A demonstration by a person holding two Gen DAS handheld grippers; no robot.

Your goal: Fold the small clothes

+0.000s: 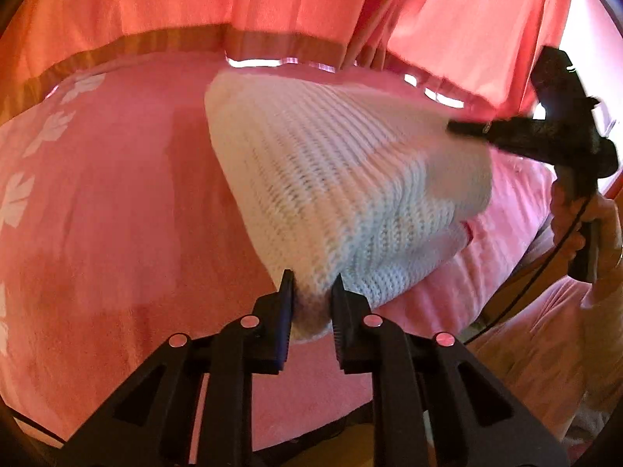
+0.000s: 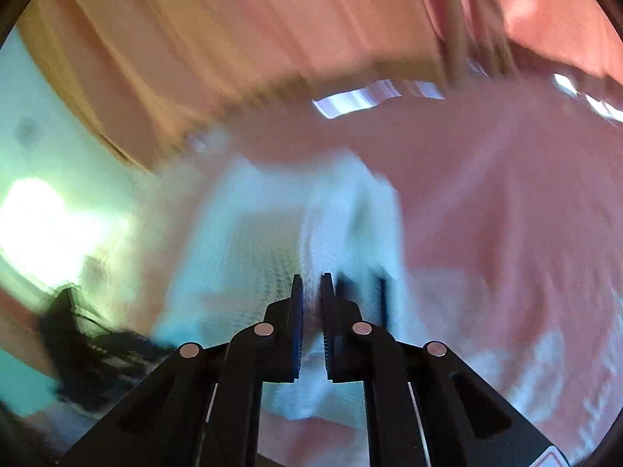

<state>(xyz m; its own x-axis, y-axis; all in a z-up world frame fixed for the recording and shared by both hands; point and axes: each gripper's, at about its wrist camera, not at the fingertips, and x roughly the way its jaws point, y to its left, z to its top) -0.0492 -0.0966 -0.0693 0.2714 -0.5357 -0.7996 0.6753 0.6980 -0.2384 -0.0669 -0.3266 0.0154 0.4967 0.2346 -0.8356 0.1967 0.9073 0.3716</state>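
Note:
A white ribbed knit garment is held up off the pink bed cover, stretched between both grippers. My left gripper is shut on its near corner. My right gripper shows in the left wrist view at the right, gripping the garment's far edge. In the blurred right wrist view, my right gripper is shut on a fold of the white knit garment, which hangs in front of it.
Pink curtains hang behind the bed. A wooden bed frame edge runs along the back. The person's hand and a cable are at the right. White leaf prints mark the cover's left side.

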